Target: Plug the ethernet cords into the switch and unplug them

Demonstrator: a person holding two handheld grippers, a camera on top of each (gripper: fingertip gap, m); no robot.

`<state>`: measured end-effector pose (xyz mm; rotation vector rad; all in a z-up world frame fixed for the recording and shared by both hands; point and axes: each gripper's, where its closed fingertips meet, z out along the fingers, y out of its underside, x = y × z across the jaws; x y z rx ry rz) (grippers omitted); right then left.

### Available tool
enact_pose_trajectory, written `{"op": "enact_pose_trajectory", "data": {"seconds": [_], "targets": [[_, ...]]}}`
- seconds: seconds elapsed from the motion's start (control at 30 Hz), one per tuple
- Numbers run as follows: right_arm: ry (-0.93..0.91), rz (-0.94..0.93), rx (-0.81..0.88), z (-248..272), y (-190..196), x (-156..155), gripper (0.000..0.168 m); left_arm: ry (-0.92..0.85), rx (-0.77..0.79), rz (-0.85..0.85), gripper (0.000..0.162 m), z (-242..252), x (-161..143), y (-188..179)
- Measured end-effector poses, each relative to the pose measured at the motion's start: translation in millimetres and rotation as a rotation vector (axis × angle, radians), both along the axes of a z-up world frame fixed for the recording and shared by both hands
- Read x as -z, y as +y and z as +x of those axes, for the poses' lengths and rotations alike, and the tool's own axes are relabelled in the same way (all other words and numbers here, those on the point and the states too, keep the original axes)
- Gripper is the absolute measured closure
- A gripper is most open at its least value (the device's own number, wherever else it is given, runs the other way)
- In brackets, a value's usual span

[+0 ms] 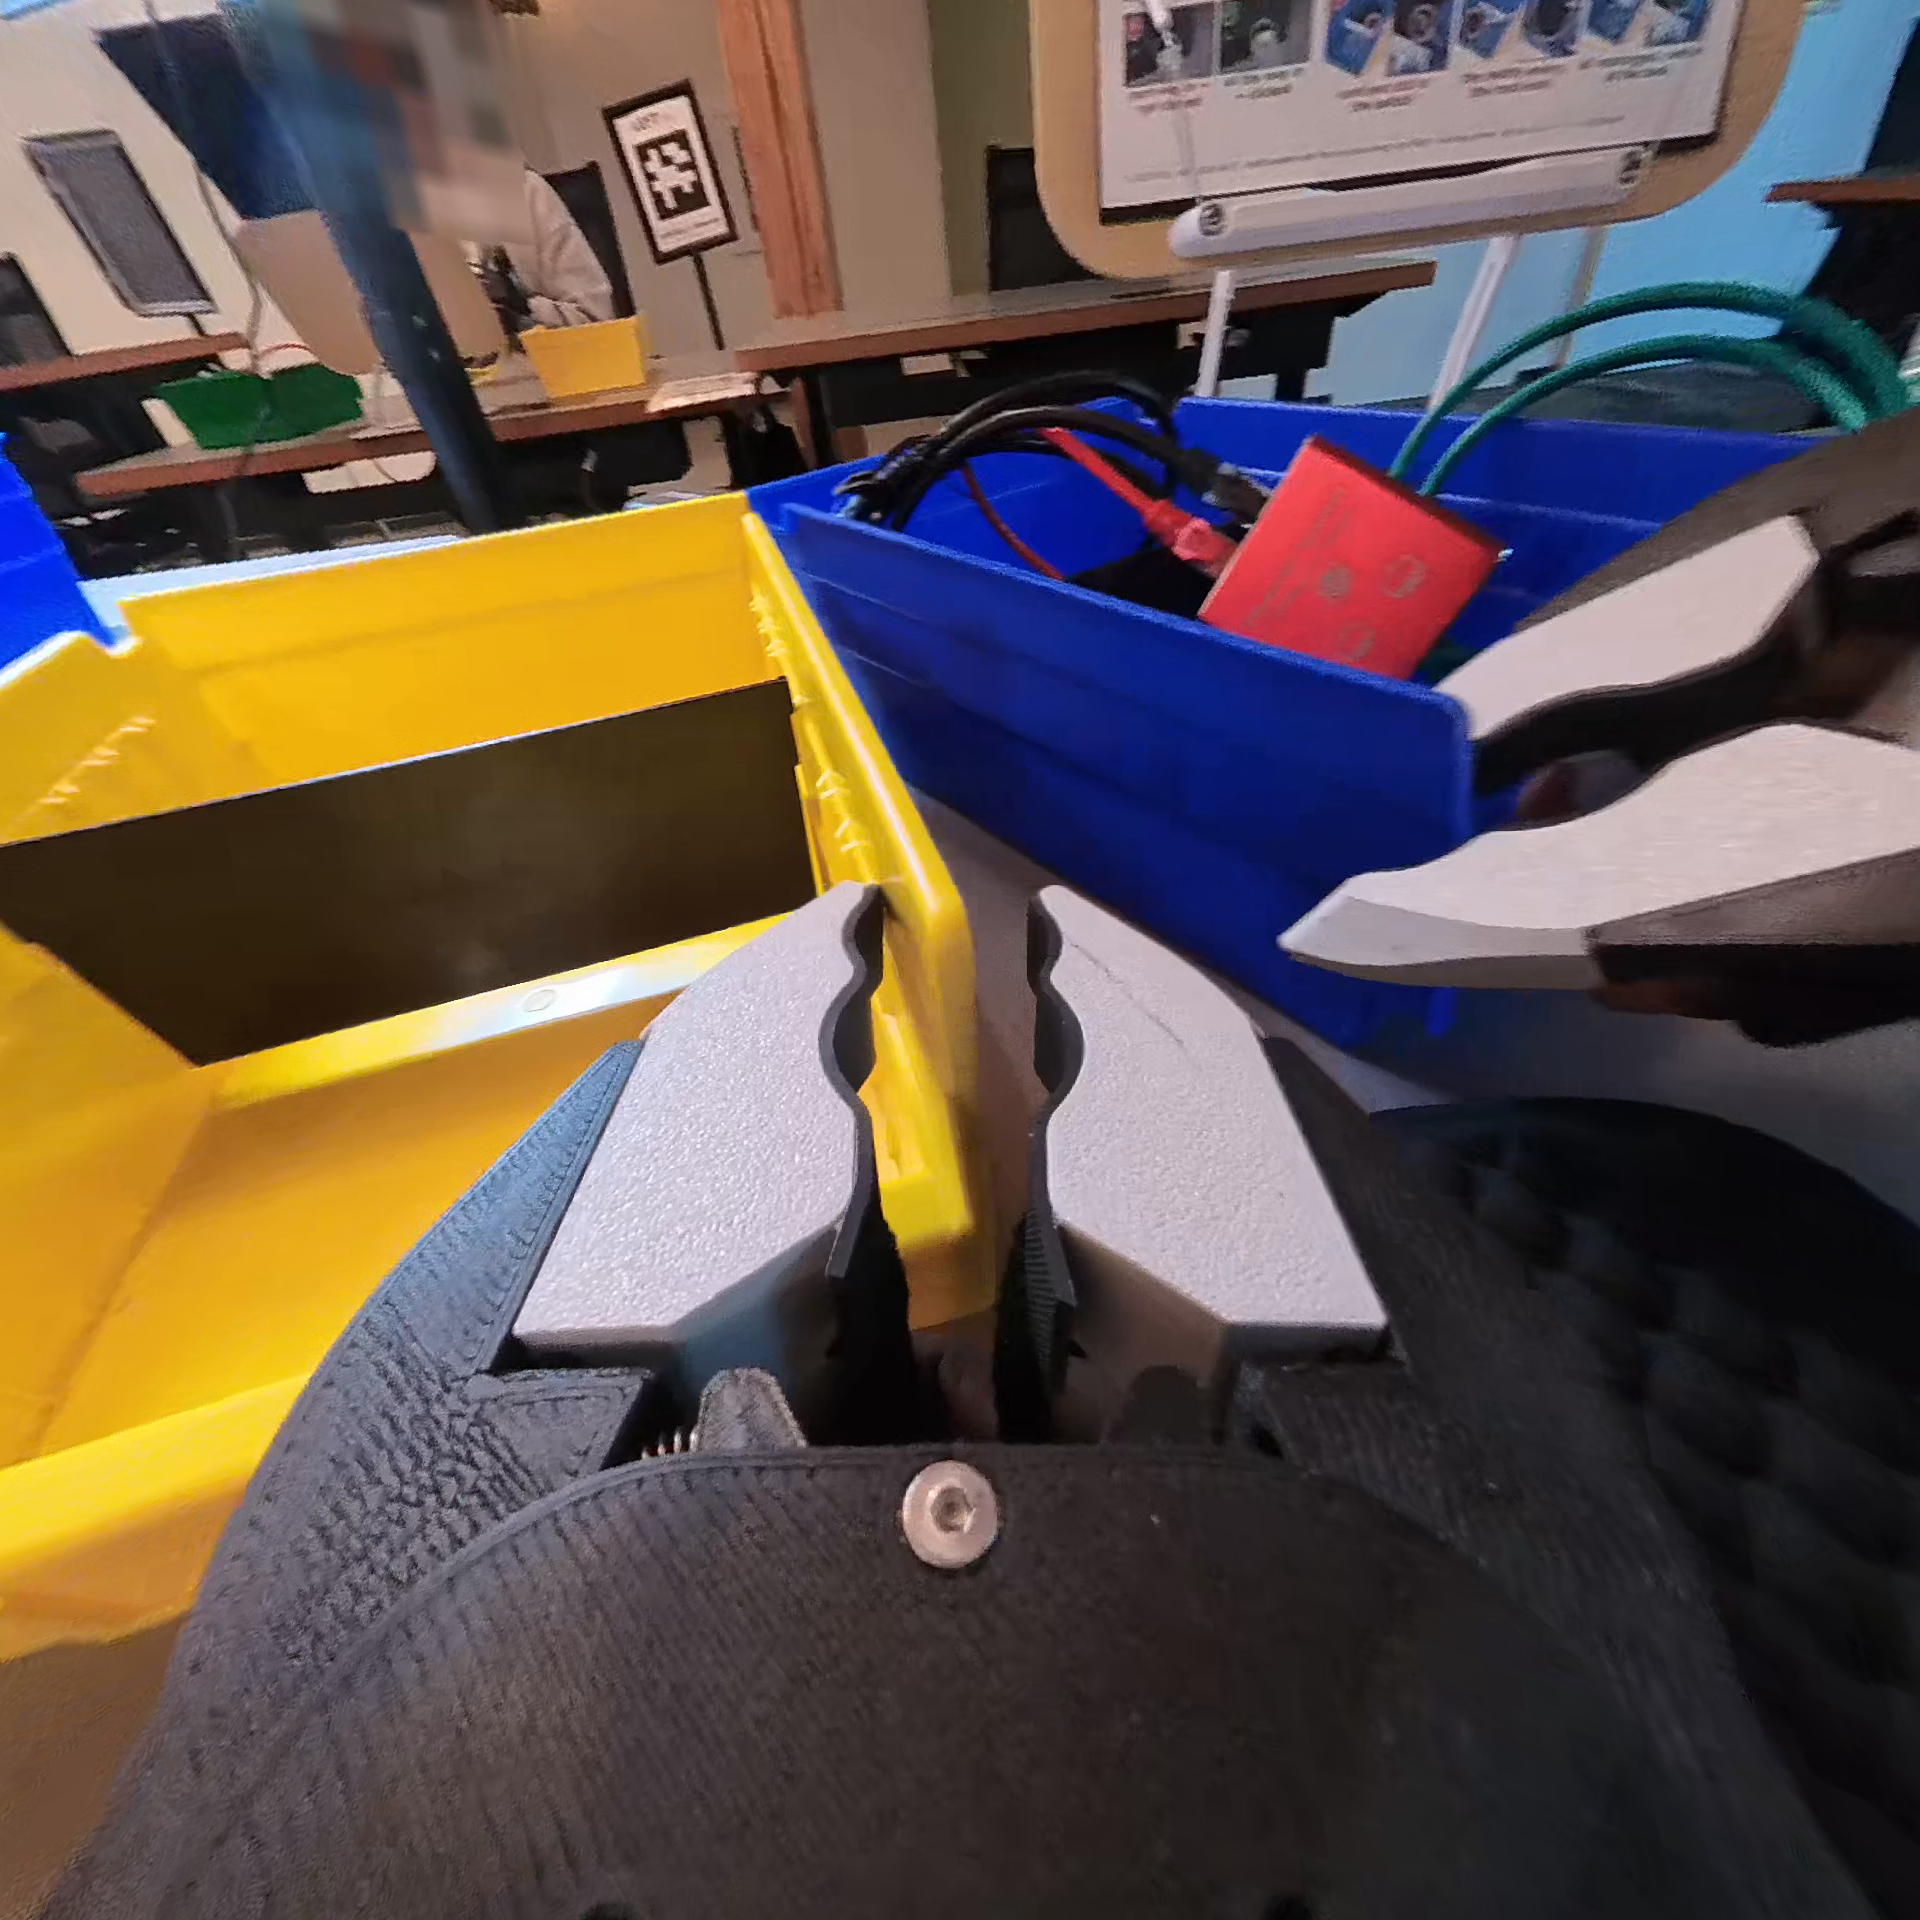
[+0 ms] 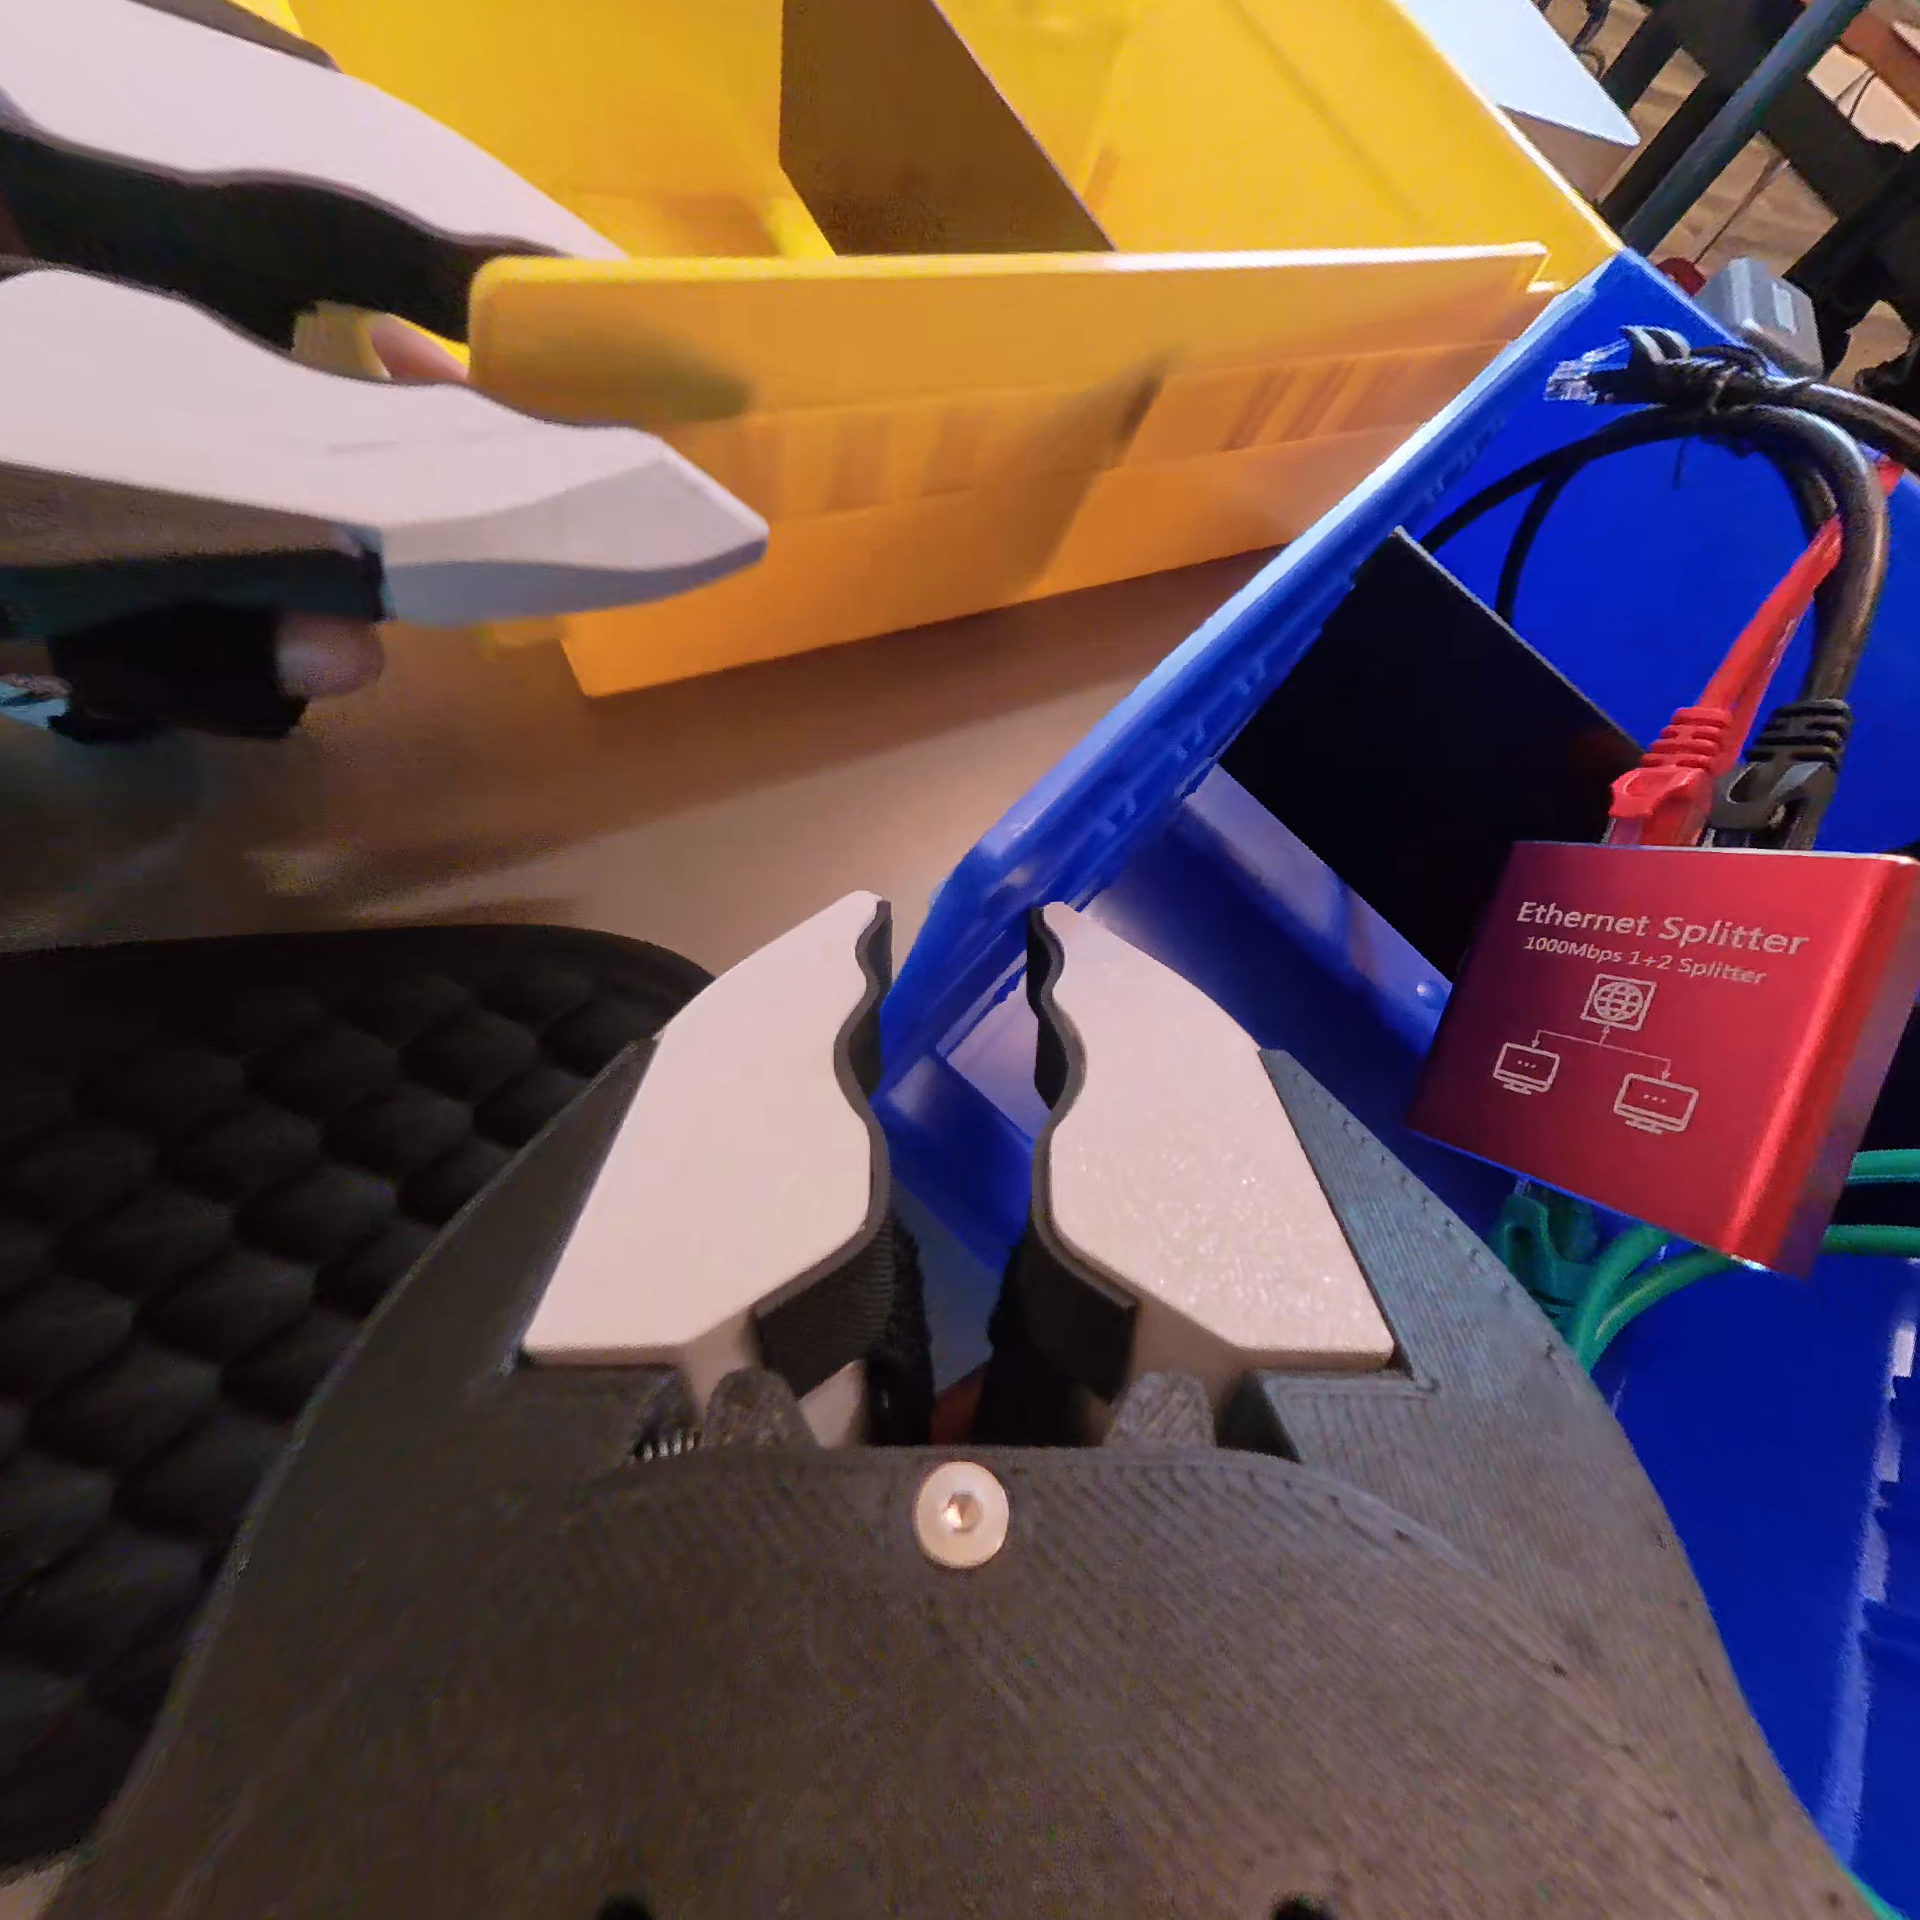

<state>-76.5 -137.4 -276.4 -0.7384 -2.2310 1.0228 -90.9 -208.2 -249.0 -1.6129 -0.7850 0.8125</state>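
Left gripper (image 1: 956, 997) clamps the one yellow bin's (image 1: 925, 1039) wall; right gripper (image 2: 958, 1003) clamps the blue bin's (image 2: 1039, 852) wall, its one red switch (image 2: 1662, 1049) carrying two plugged cords, red (image 2: 1704, 727) and black (image 2: 1849, 582).

White lettering and a network diagram mark the red switch (image 2: 1662, 1049); a poster (image 1: 1403, 83) and black-white marker sign (image 1: 673, 171) stand behind.

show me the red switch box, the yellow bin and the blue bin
Red switch box (image 2: 1662, 1049), right wrist view, its top face.
Yellow bin (image 1: 312, 665), left wrist view, inner back wall.
Blue bin (image 1: 1143, 727), left wrist view, outer side wall.
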Motion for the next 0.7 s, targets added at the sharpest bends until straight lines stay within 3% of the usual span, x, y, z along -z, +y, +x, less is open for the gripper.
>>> {"op": "enact_pose_trajectory", "data": {"seconds": [0.17, 0.2, 0.23, 0.3, 0.33, 0.4, 0.5, 0.6, 0.7], "targets": [[-0.014, -0.011, -0.011, 0, 0, 1, 0.141, 0.037, 0.108, 0.025, 0.119, 13, -14, 9], [-0.007, -0.019, 0.001, 0, 2, 0, 0.128, 0.081, 0.104, 0.047, 0.115, 13, -28, 0], [0.008, -0.028, 0.022, 1, 4, -3, 0.111, 0.133, 0.078, 0.055, 0.112, 11, -44, -15], [0.078, -0.104, 0.065, 4, 4, -24, 0.095, 0.255, -0.026, 0.041, 0.108, 0, -79, -57], [0.158, -0.190, 0.084, 7, 1, -44, 0.090, 0.300, -0.098, 0.025, 0.108, -8, -94, -83], [0.370, -0.396, 0.110, 17, -7, -93, 0.096, 0.308, -0.230, -0.004, 0.105, -27, -105, -134], [0.482, -0.539, 0.088, 33, -29, -122, 0.105, 0.120, -0.299, -0.006, 0.090, -57, -69, -185], [0.303, -0.413, 0.076, 21, -60, -83, 0.086, -0.140, -0.220, 0.039, 0.087, -69, -13, -192], [0.082, -0.381, 0.079, 11, -77, -43, 0.086, -0.287, -0.149, -0.020, 0.090, -66, 24, -182]]}}
